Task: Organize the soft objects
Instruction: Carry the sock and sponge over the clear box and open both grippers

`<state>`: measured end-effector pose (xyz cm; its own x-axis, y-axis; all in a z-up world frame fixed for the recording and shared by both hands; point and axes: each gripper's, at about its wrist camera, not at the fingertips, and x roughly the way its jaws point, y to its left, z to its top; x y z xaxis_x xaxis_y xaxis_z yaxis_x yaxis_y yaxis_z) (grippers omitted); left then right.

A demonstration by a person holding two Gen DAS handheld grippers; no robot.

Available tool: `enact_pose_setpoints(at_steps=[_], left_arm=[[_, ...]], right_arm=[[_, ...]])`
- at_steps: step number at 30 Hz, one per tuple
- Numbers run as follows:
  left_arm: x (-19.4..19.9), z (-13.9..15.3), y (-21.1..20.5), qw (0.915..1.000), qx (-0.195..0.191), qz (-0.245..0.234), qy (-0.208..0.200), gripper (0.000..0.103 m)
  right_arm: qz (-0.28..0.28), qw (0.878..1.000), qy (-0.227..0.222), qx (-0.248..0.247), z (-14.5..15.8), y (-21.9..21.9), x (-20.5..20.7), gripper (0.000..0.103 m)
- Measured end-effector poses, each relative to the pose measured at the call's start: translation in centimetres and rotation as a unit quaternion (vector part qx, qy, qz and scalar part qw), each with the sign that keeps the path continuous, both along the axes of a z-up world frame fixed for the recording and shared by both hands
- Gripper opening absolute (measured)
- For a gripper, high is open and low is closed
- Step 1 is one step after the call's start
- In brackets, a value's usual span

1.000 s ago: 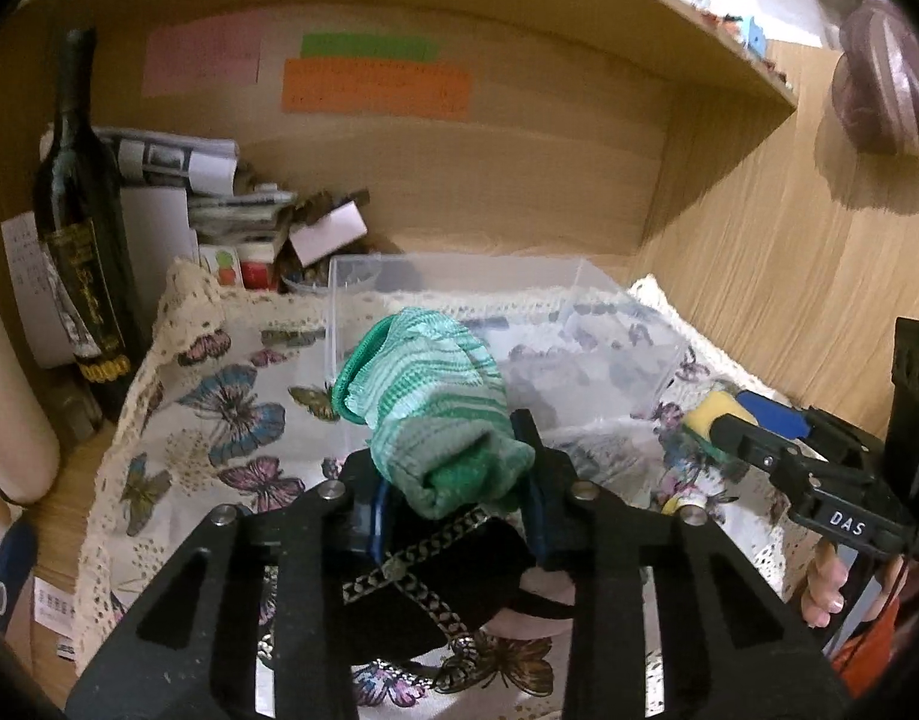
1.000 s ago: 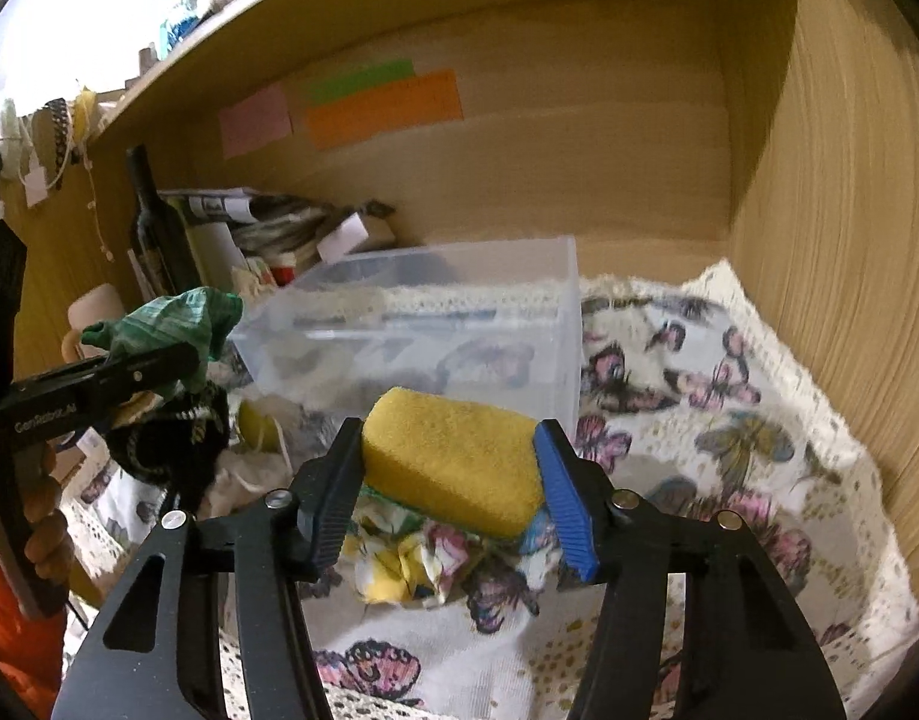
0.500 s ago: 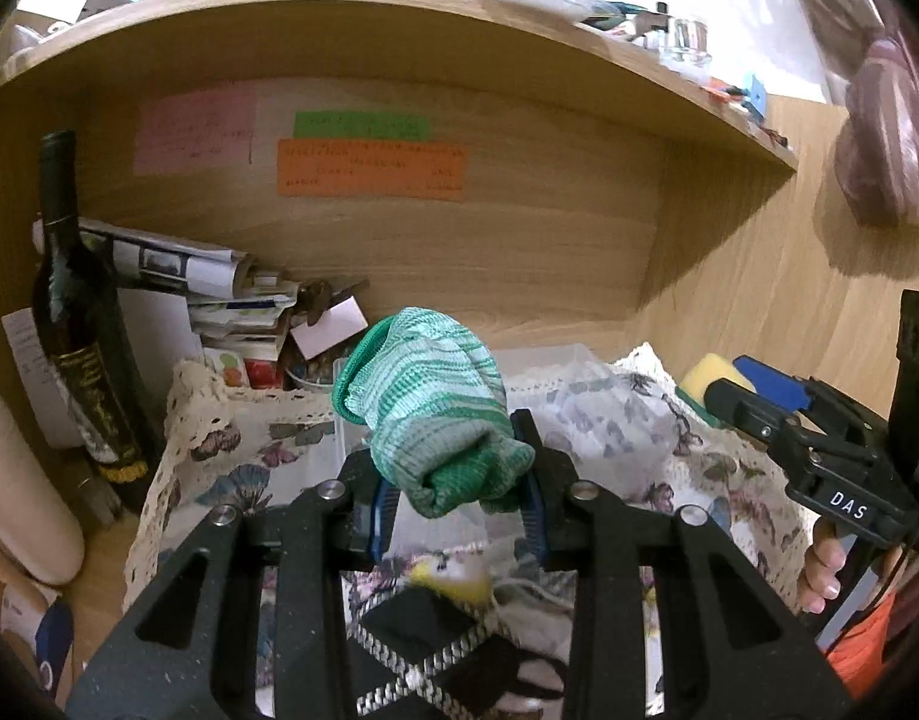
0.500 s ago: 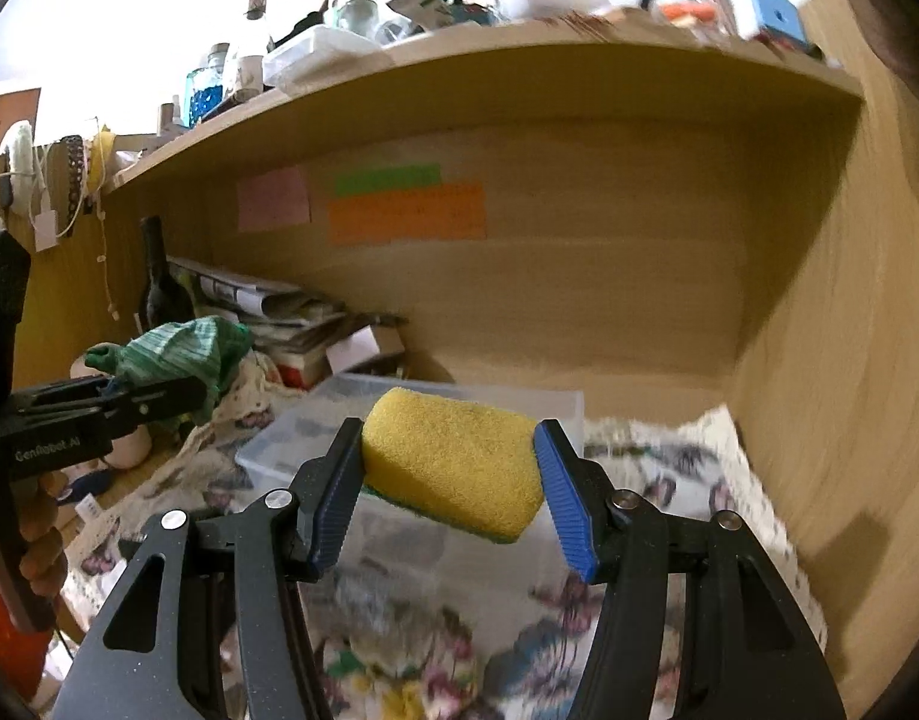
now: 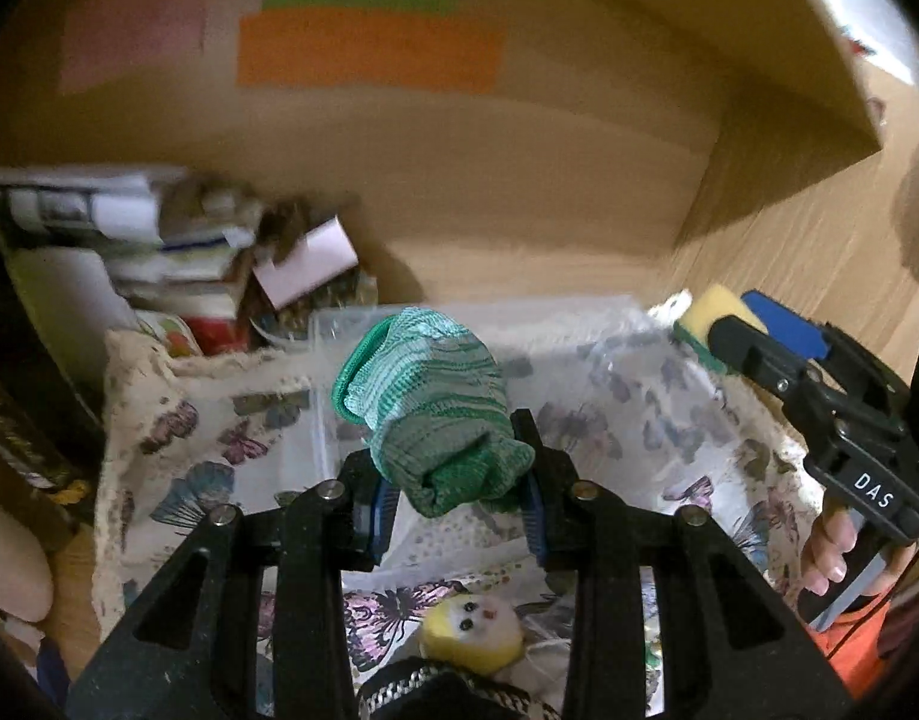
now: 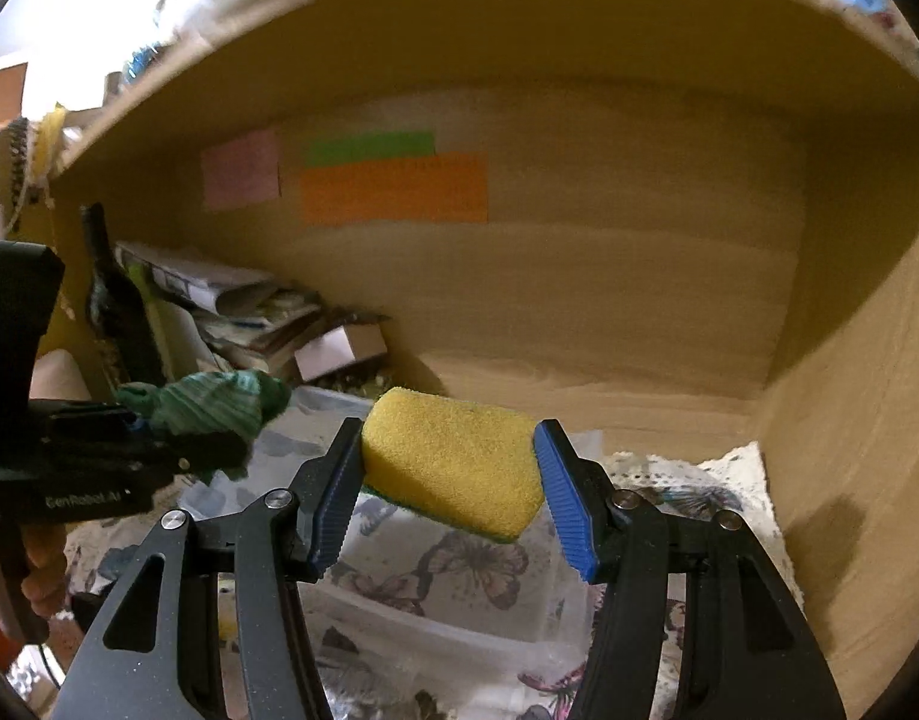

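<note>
My left gripper [image 5: 456, 510] is shut on a rolled green striped sock [image 5: 432, 408] and holds it above the near edge of a clear plastic box [image 5: 579, 324]. The sock also shows in the right wrist view [image 6: 213, 405]. My right gripper [image 6: 453, 498] is shut on a yellow sponge [image 6: 453, 468] with a green underside, held over the same clear box [image 6: 435, 618]. The sponge shows at the right of the left wrist view [image 5: 708, 312]. A small yellow plush toy [image 5: 471, 630] lies on the butterfly cloth [image 5: 177, 480] below my left gripper.
A dark wine bottle [image 6: 120, 306] and a stack of papers and books [image 6: 243, 312] stand at the back left. The wooden back wall carries pink, green and orange notes [image 6: 393, 186]. A wooden side wall [image 6: 867, 420] closes the right. A shelf runs overhead.
Both grippers rose from the cloth half a second ago, then moved forward over the clear box. Each keeps its hold, left on the sock, right on the sponge.
</note>
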<state>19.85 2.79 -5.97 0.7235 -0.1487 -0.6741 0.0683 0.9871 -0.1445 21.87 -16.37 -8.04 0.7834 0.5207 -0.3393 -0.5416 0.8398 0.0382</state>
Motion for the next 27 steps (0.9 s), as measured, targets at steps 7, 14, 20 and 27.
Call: enact_pose_setpoints(at_steps=[7,14,20,27], left_arm=[[2.7,-2.1,-0.3,0.9985,0.016,-0.009,0.052,0.034],[4.7,-3.7,-0.9,0.9942,0.037,-0.025,0.098,0.034],[5.1,-4.3,-1.3,0.9920,0.044,-0.034,0.114,0.046],[3.9,-2.1,-1.0,0.9958,0.047,-0.025,0.074,0.061]], right_arm=[[-0.004,0.997,0.058,-0.049,-2.8,1.8,3.9,0.054],[-0.001,0.992,0.092,-0.088,-4.9,3.0,5.7,0.054],[0.003,0.990,0.099,-0.096,-5.0,3.0,5.8,0.056],[-0.005,0.994,0.073,-0.083,-3.5,2.8,5.1,0.072]])
